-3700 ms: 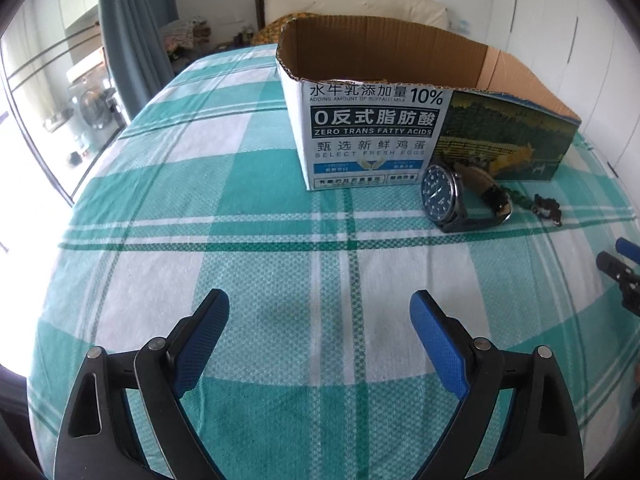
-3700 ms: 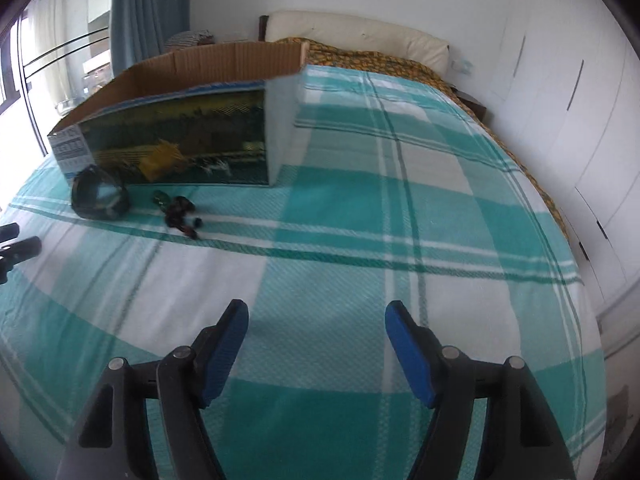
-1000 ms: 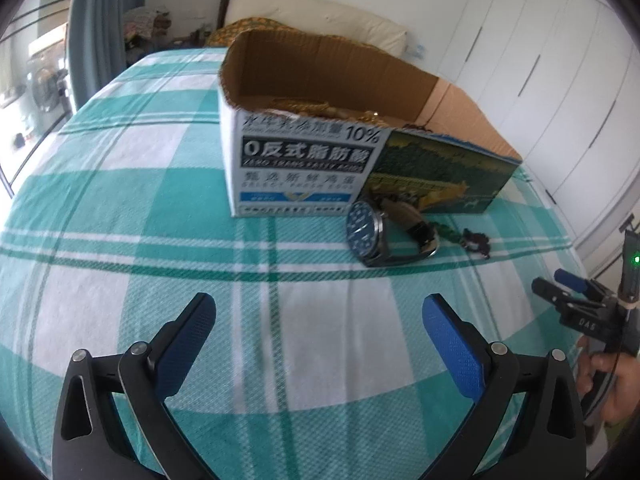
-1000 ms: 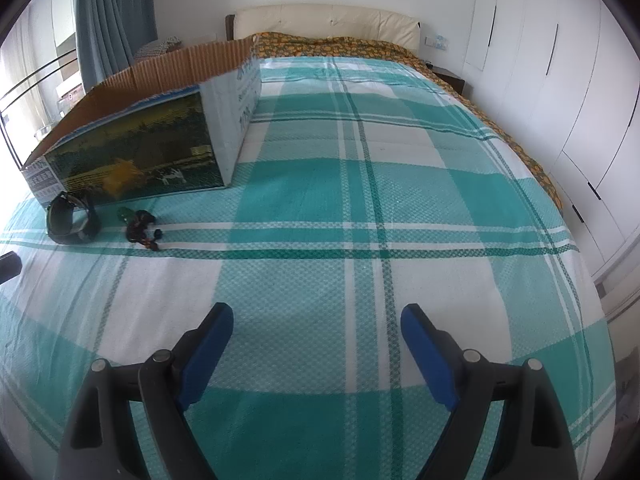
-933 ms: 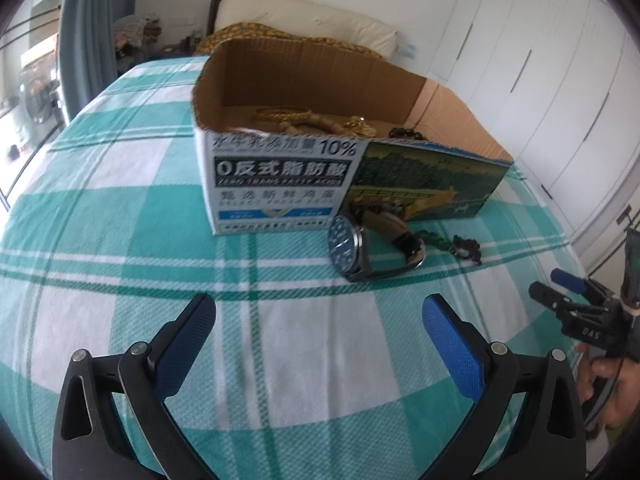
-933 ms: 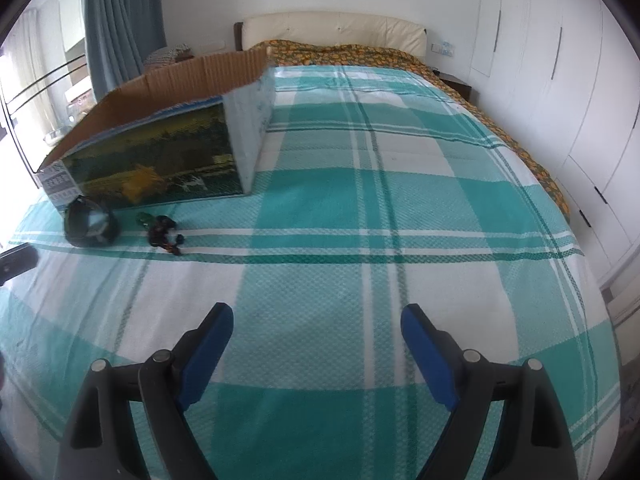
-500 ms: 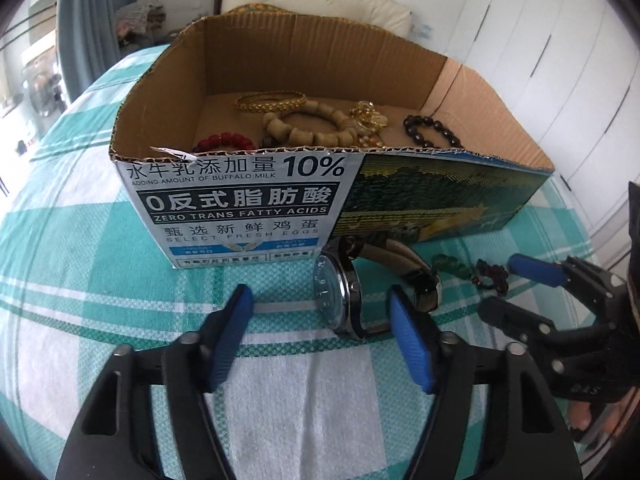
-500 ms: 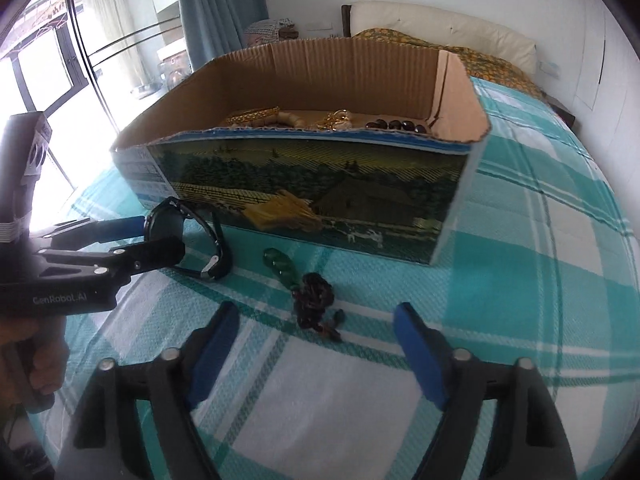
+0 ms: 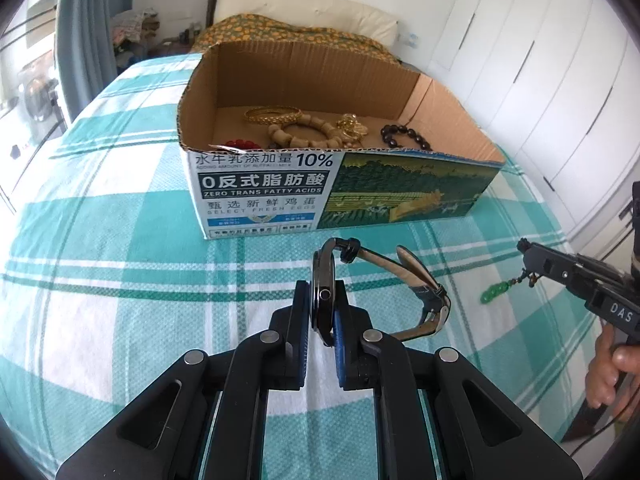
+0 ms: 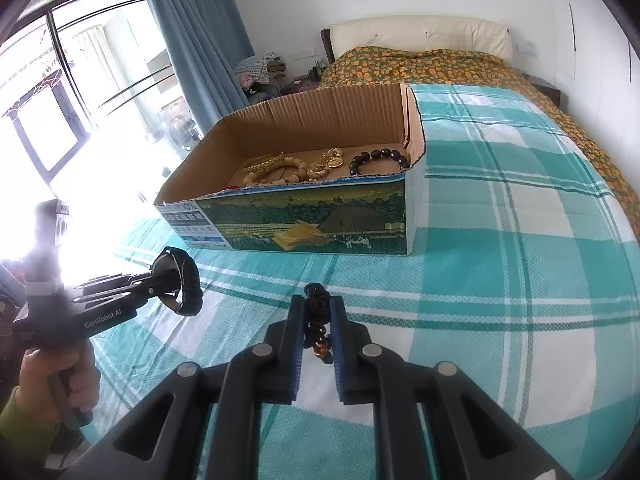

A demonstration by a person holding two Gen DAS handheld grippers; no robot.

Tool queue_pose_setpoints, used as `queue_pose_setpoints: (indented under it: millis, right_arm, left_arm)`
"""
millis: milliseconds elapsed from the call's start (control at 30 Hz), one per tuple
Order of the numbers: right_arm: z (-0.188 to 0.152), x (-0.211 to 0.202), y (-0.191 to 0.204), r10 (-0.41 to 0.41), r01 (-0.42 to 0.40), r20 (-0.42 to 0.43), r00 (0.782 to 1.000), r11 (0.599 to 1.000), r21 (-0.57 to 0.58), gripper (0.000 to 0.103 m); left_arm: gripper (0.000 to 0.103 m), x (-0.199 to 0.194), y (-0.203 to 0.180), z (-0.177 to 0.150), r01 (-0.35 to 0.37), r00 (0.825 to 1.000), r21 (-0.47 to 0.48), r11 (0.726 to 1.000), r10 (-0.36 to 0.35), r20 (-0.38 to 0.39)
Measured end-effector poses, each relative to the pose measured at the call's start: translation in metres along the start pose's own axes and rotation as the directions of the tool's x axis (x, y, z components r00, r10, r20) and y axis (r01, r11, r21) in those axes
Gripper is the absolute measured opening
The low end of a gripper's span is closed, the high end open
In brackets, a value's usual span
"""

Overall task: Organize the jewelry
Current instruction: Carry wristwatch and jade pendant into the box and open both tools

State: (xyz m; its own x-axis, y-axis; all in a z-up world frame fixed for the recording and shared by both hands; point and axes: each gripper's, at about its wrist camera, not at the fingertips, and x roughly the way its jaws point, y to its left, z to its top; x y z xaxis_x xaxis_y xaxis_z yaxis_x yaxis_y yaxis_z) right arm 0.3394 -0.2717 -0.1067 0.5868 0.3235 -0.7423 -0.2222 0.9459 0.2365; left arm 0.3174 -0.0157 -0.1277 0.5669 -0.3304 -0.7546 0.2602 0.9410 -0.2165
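My left gripper (image 9: 323,300) is shut on the case of a dark wristwatch (image 9: 326,280) and holds it above the bed; its strap (image 9: 420,284) hangs to the right. It also shows in the right wrist view (image 10: 180,280). My right gripper (image 10: 317,316) is shut on a dark bead bracelet (image 10: 316,320) with a green charm (image 9: 496,292) dangling below. An open cardboard box (image 9: 256,196) stands ahead, holding a gold bangle (image 9: 272,114), a wooden bead bracelet (image 9: 304,136), gold trinkets (image 9: 352,128), a dark bead bracelet (image 9: 404,138) and red beads (image 9: 238,144).
The box stands on a teal-and-white checked bedspread (image 10: 520,280). Beyond it are a floral cover (image 10: 420,64) and headboard. White wardrobe doors (image 9: 540,80) are to the right, curtains and a window (image 10: 80,80) to the left.
Both grippers closed in on the items by the box, shut on them and lifted: the left has the watch, the right the dark bead bracelet with the green charm.
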Motion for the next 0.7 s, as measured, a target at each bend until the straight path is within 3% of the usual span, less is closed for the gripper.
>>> queue_pose_setpoints:
  millis: [333,700]
  right_arm:
    - [-0.012,-0.048,0.024,0.019,-0.017,0.036,0.999,0.999,-0.047,0.013]
    - [0.002,-0.06,0.036,0.063,-0.06,0.057,0.996,0.997,-0.056,0.013]
  left_arm:
    - [0.009,-0.037,0.0,0.002,0.001,1.0,0.005,1.0,-0.001,0.02]
    - [0.009,-0.06,-0.002,0.025,0.014,0.998,0.002,1.0,-0.014,0.064]
